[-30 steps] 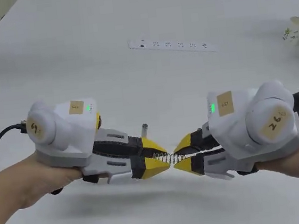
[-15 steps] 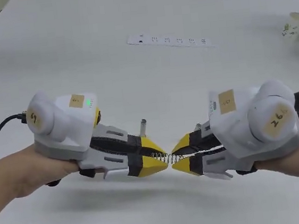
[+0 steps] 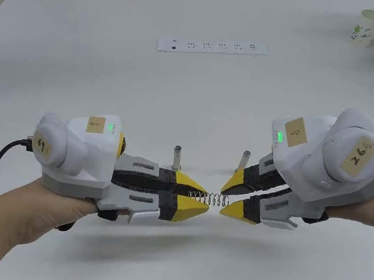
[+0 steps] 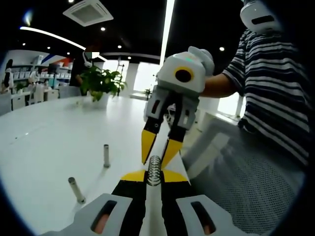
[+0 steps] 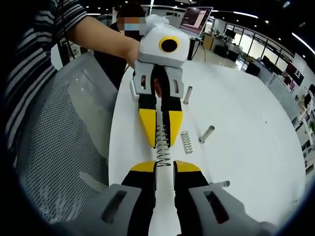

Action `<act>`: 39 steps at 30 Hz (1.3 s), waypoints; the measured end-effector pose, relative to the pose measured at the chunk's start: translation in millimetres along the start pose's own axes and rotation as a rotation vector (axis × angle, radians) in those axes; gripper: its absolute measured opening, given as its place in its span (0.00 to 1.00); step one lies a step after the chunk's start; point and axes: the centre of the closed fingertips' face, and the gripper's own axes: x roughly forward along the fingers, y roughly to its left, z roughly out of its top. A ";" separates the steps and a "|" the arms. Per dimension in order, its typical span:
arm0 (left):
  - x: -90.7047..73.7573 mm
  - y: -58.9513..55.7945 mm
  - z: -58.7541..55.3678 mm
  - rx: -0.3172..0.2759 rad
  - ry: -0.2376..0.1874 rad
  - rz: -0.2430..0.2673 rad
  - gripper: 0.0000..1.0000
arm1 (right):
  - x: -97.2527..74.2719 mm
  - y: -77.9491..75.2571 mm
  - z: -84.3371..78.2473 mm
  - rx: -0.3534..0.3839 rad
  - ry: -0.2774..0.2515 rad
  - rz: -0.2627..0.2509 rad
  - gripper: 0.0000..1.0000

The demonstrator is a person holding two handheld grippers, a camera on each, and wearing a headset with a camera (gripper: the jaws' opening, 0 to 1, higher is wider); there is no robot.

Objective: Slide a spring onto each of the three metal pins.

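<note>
Yellow jaw tips of the left gripper are clamped on one end of the spring. We confirm this grip in the left gripper view, where the coil sits pinched between the two tips. From that grip the spring runs roughly level toward the right gripper, held clear of the white table.

The right gripper's jaws stand apart, one above and one below the free end of the spring. In the right gripper view the gap between its tips is wider than the coil, and we cannot tell whether either tip touches it.

In the head view two metal pins stand upright on the table. The left pin is just behind the left gripper's jaws, and the right pin is just behind the right gripper's upper jaw. Both are bare.

In the right gripper view we count three pins on the table beside the line of the spring. The middle pin has a second spring lying just beside it.

A power strip lies well beyond the grippers, and a paper cup stands near the table's far right.
</note>
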 end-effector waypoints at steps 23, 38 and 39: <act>1.0 0.3 -9.0 0.034 0.046 0.008 0.03 | -17.9 1.4 37.9 -0.079 -0.103 0.004 0.07; 6.0 2.2 -4.1 0.047 0.042 0.010 0.03 | -12.8 1.0 67.8 -0.082 -0.190 0.001 0.07; 6.0 2.2 -3.3 0.046 0.041 0.011 0.03 | -12.5 0.8 68.8 -0.084 -0.193 -0.001 0.07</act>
